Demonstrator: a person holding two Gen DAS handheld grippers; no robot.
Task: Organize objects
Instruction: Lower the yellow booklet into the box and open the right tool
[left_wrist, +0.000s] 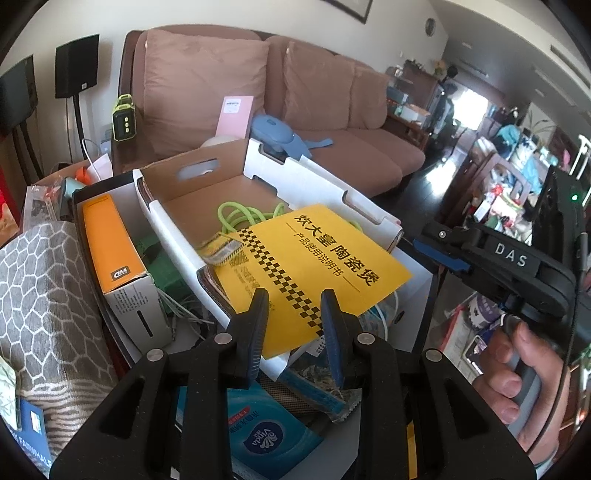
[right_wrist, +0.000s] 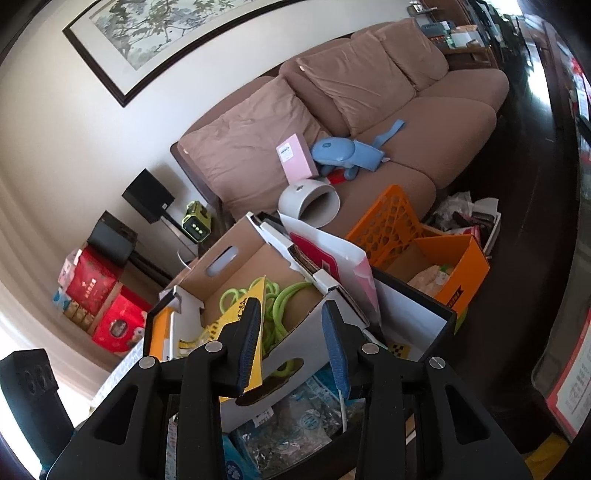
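Note:
A yellow booklet (left_wrist: 314, 258) with a black checkered stripe lies tilted across the front rim of a white cardboard box (left_wrist: 177, 221). A green cable (left_wrist: 240, 216) is coiled inside the box. My left gripper (left_wrist: 295, 314) hovers over the booklet's near edge, its jaws apart and its pads off the booklet. A hand holds my right gripper (left_wrist: 436, 254) by the booklet's right corner. In the right wrist view the booklet (right_wrist: 255, 295) stands edge-on against the left pad of the right gripper (right_wrist: 291, 321). The other pad is clear of it, over the box wall (right_wrist: 295, 339).
The white box sits in a bigger black-rimmed box (left_wrist: 103, 184) beside an orange WD carton (left_wrist: 110, 243). A blue tissue pack (left_wrist: 258, 435) lies below, grey patterned cloth (left_wrist: 48, 295) at left. An orange basket (right_wrist: 388, 221) and orange box (right_wrist: 461, 273) stand by the brown sofa (right_wrist: 369, 92).

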